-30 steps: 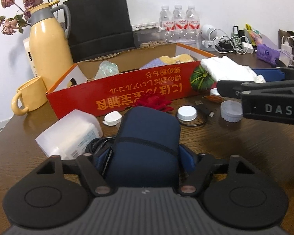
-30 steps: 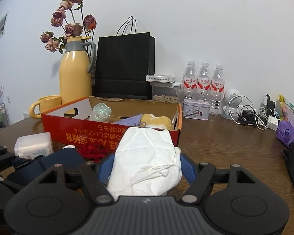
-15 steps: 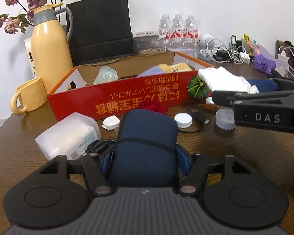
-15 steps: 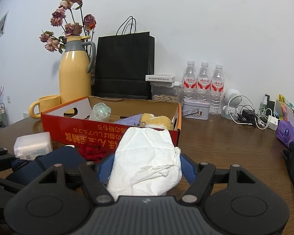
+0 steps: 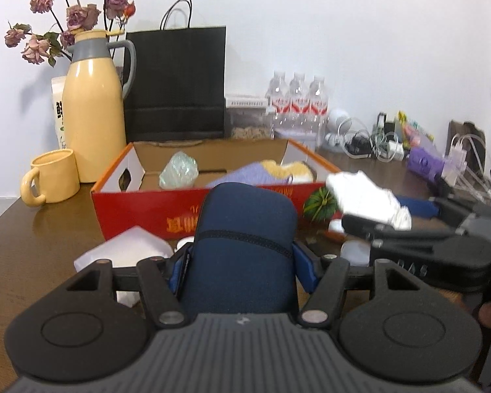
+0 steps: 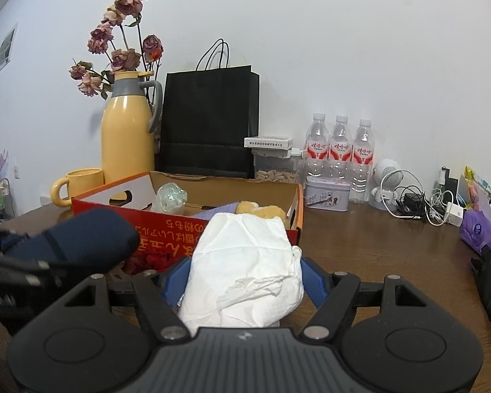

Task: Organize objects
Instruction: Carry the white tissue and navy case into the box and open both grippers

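Navy pouch [image 5: 245, 249]: clamped between the left gripper [image 5: 242, 262] fingers, held above the table [image 5: 32, 262], near side of the red box [image 5: 140, 209].
White cloth bundle [image 6: 245, 268]: gripped by the right gripper [image 6: 245, 281], just near the box's right corner.
Box contents: clear wrapped lump [image 5: 179, 173], purple and yellow soft things.
Far left: yellow jug [image 5: 93, 111], mug [image 5: 50, 177].

A plain white wall [image 6: 343, 49] rises behind a dark brown wooden bench [image 6: 376, 245]. Even, soft light falls; a small picture [image 6: 6, 47] hangs far left.
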Demonstrator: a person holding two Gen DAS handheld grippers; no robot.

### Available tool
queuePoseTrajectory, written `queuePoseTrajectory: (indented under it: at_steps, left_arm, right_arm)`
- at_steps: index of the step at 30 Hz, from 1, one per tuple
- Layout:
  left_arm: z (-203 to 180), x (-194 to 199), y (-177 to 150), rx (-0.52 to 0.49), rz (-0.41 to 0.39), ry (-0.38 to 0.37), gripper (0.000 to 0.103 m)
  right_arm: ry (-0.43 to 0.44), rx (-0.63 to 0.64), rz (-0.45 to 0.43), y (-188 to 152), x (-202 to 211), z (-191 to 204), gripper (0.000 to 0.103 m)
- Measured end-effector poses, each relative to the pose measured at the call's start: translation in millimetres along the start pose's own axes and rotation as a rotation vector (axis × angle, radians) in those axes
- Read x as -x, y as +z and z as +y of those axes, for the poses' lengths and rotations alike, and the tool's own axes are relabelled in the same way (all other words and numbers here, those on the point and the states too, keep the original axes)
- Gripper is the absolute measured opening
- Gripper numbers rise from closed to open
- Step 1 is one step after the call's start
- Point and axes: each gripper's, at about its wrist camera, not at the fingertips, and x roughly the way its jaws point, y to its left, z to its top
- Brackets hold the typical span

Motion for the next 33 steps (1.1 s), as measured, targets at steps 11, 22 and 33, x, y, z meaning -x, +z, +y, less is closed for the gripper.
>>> queuePoseTrajectory:
  at_steps: [11, 22, 33]
  left_arm:
    - [13.6, -8.3, 44.2, 0.059, -0.073, -0.017, 0.064]
    - [29.8, -52.4, 94.7, 0.144, -0.109, 0.024, 0.064]
    - [68.1, -127.1, 113.7, 0.215, -0.054, 0.116, 0.064]
  right_arm:
    - [0.005, 0.014, -0.057, 20.6, -2.0, 8.6, 0.071]
    - [0.01, 0.039, -0.065, 66.9, -54.6, 34.1, 0.071]
    - [-0.011, -0.018, 0.008, 89.4, -142.8, 45.8, 0.071]
